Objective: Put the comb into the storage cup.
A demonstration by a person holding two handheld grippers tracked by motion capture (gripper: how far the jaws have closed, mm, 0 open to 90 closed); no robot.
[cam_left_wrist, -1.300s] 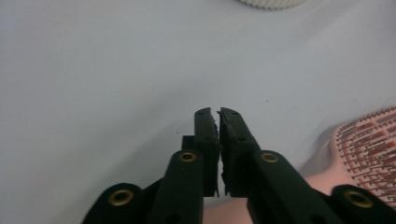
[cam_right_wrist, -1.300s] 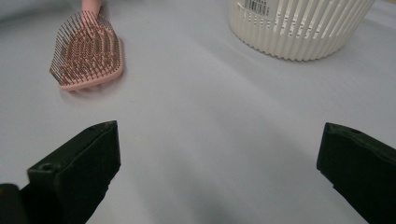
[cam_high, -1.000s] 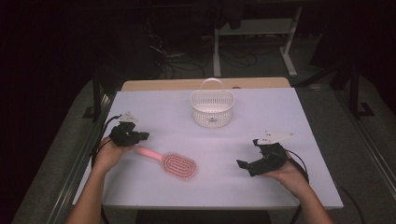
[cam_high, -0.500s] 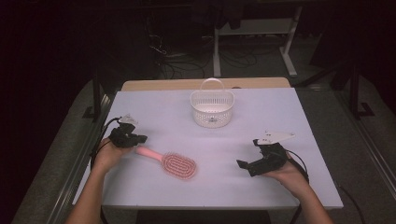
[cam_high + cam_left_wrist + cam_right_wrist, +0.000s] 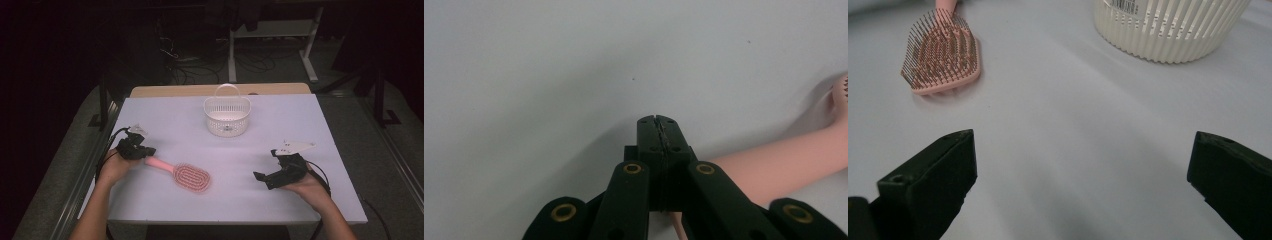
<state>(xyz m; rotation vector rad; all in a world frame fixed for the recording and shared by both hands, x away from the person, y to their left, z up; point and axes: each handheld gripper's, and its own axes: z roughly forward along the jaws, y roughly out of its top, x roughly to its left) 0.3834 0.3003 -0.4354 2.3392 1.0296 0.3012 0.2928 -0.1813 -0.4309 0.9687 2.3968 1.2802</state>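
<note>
The pink paddle hairbrush [image 5: 186, 175] lies bristles-up on a pale lilac-white table [image 5: 320, 125], near its front left, in a dark room with cables on the floor behind. A white slatted basket [image 5: 227, 116] with a handle stands well apart, toward the back. The left gripper [image 5: 141, 150], jaws pressed together with nothing between them, sits beside the handle's end; the right gripper [image 5: 261, 176] rests with jaws spread wide.
</note>
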